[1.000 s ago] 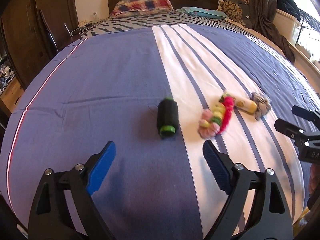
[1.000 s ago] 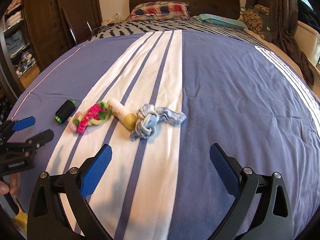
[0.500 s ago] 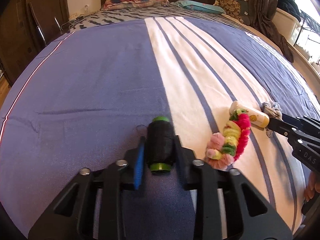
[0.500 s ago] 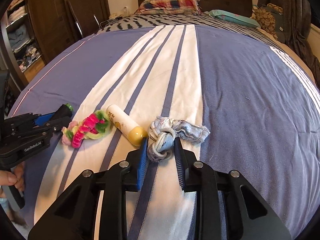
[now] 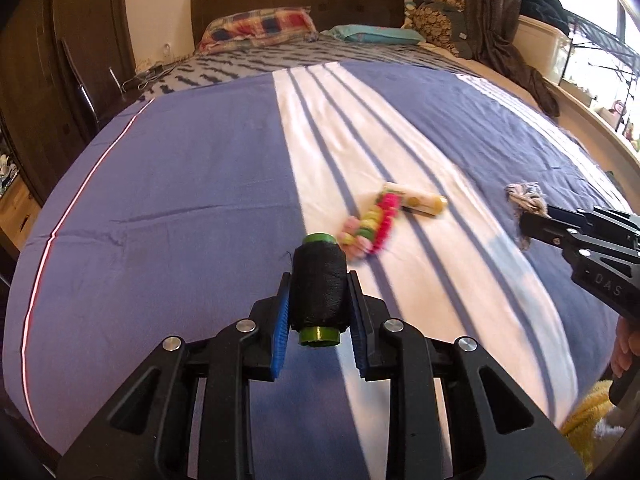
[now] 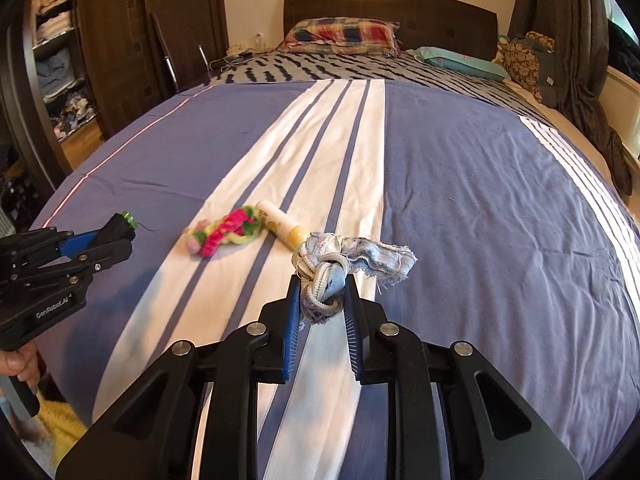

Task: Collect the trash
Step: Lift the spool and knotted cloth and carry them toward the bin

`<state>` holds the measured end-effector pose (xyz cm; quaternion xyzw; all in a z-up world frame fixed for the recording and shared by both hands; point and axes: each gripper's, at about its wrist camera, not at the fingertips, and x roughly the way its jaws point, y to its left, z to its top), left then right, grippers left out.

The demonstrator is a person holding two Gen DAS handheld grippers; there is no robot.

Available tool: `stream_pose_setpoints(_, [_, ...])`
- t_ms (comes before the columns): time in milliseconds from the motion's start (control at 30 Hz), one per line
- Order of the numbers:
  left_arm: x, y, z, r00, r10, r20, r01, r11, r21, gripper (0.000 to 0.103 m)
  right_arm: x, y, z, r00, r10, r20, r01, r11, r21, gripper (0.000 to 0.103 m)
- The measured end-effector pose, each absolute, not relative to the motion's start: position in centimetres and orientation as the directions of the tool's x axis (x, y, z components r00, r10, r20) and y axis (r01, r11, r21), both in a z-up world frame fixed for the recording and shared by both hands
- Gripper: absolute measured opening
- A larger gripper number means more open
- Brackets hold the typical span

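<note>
Left claw (image 5: 319, 312) clamping black thread spool (image 5: 318, 285) with green ends, right claw (image 6: 322, 308) pinching knotted denim scrap (image 6: 340, 268)

The left gripper (image 5: 319, 300) is pointing steeply down toward the bed (image 5: 180, 208), its blue pads pressing on both sides of a black thread spool (image 5: 319, 292) that it is holding clear of the bed. The right gripper (image 6: 322, 300) is angling down at the bed in much the same way, its pads pinching a knotted scrap of denim cloth (image 6: 332, 268) above the bed. Both sets of jaws have just been closing, each with its thing between them. At the bed's near edge, fingers (image 6: 18, 364) of the person's left hand are wrapping the left gripper's handle, and fingers (image 5: 626, 350) of the right hand are showing under the right gripper's body.
</note>
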<state>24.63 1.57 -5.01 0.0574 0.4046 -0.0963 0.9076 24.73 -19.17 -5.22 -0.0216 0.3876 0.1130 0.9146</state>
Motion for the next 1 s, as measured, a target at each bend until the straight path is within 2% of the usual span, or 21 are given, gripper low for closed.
stream_pose_setpoints(333, [15.2, -0.7, -2.7, 0.671, -0.199, -0.714, 0.287, 0.958, 0.003, 0.025, 16.5, -19.4, -3.9, 0.677, 0.234, -0.698, -0.253, 0.964, 0.078, 0.022])
stream_pose_setpoints(1000, [4.5, -1.6, -5.6, 0.635, -0.257, -0.728, 0.324, 0.945, -0.05, 0.025, 4.2, -20.5, -4.6, 0.702, 0.255, -0.665, -0.258, 0.961, 0.097, 0.022])
